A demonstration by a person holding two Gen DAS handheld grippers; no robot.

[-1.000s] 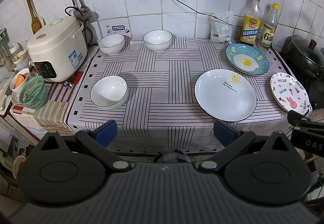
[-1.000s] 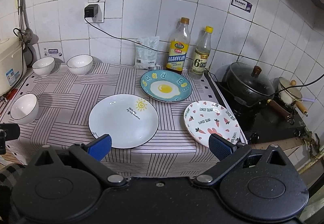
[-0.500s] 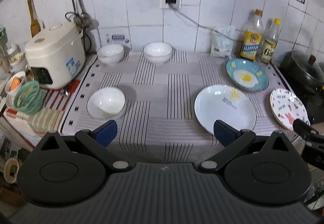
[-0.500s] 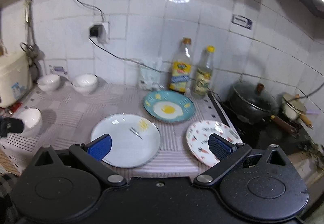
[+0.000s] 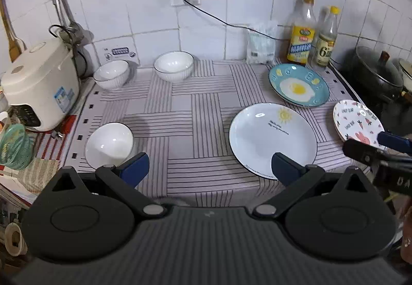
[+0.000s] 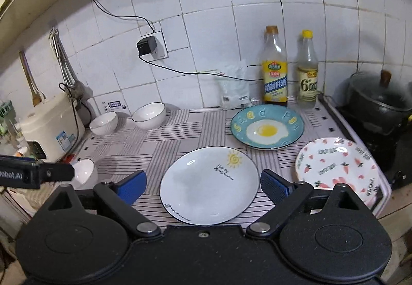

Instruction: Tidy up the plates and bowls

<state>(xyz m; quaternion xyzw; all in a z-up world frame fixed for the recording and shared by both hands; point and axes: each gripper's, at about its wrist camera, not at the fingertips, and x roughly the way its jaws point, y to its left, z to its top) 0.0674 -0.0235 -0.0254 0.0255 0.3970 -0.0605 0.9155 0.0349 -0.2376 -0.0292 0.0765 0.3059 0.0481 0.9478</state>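
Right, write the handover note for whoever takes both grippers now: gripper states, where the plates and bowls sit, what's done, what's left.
Left gripper: open, holding nothing, nearest the front bowl.
Right gripper: jaws wide but closing, nothing held; the near edge of the sun plate lies between the pads, untouched.
Plates: sun plate front centre, egg plate behind it, carrot plate at the right edge by the stove. All lie apart.
Bowls: two at the back wall, one front left.
Done: nothing stacked yet.
Left: gather the three plates and the three bowls.
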